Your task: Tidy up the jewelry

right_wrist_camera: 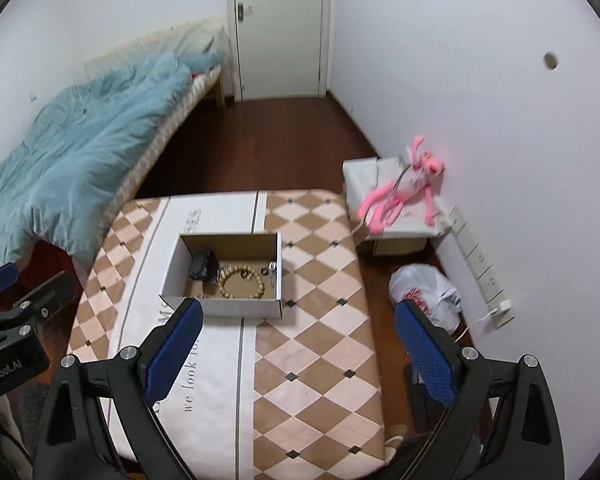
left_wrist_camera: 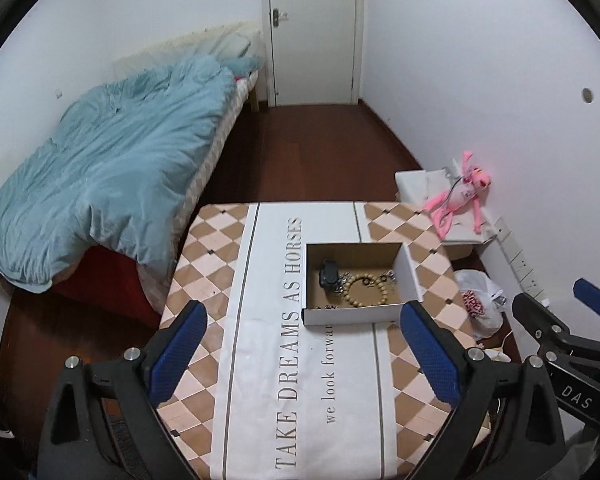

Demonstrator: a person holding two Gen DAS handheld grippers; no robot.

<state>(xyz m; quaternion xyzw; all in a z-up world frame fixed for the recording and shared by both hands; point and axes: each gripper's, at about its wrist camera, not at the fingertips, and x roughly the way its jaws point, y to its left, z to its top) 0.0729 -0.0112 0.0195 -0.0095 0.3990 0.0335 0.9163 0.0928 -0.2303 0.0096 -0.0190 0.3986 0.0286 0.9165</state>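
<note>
Bedroom table (left_wrist_camera: pixel 204 360) — jewelry box (left_wrist_camera: pixel 356 316), bed (left_wrist_camera: pixel 100 184) beside

Checkered-cloth table (left_wrist_camera: pixel 228 264), open cardboard box (left_wrist_camera: pixel 356 316) of jewelry directly on its middle stripe.

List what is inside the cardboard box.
The box holds a wooden bead bracelet, a black watch-like item and small metal pieces. Its near wall hides the front strip of the floor, where a chain barely shows.
</note>
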